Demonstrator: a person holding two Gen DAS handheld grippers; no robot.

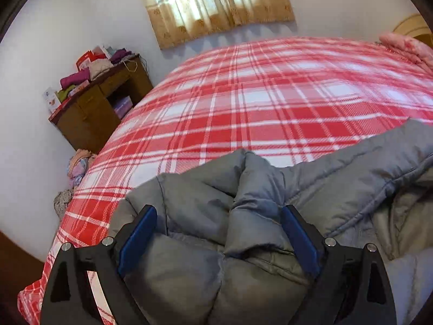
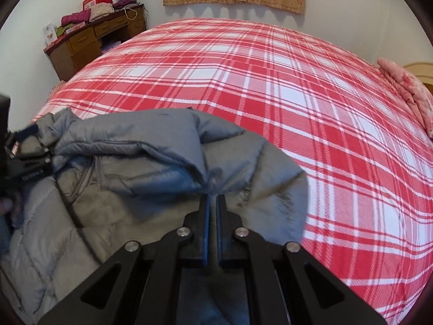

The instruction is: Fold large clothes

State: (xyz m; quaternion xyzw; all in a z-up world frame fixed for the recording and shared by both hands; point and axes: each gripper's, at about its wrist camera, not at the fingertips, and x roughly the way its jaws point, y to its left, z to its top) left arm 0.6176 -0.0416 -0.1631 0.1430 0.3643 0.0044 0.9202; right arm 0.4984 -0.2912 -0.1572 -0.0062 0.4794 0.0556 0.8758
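Observation:
A grey quilted puffer jacket (image 1: 243, 216) lies bunched at the near edge of a bed with a red and white plaid blanket (image 1: 270, 94). My left gripper (image 1: 217, 214) is open, its blue pads (image 1: 136, 239) on either side of a puffy fold of the jacket. In the right wrist view the jacket (image 2: 151, 157) lies folded over itself. My right gripper (image 2: 213, 199) is shut on a thin edge of the jacket. The left gripper (image 2: 29, 146) shows at the left edge of that view, at the jacket's other end.
A brown wooden desk (image 1: 92, 113) piled with folded clothes stands at the bed's far left against the wall. Clothes (image 1: 77, 165) lie on the floor beside the bed. A pink quilt (image 2: 408, 92) lies at the right end. A curtained window (image 1: 216, 2) is behind.

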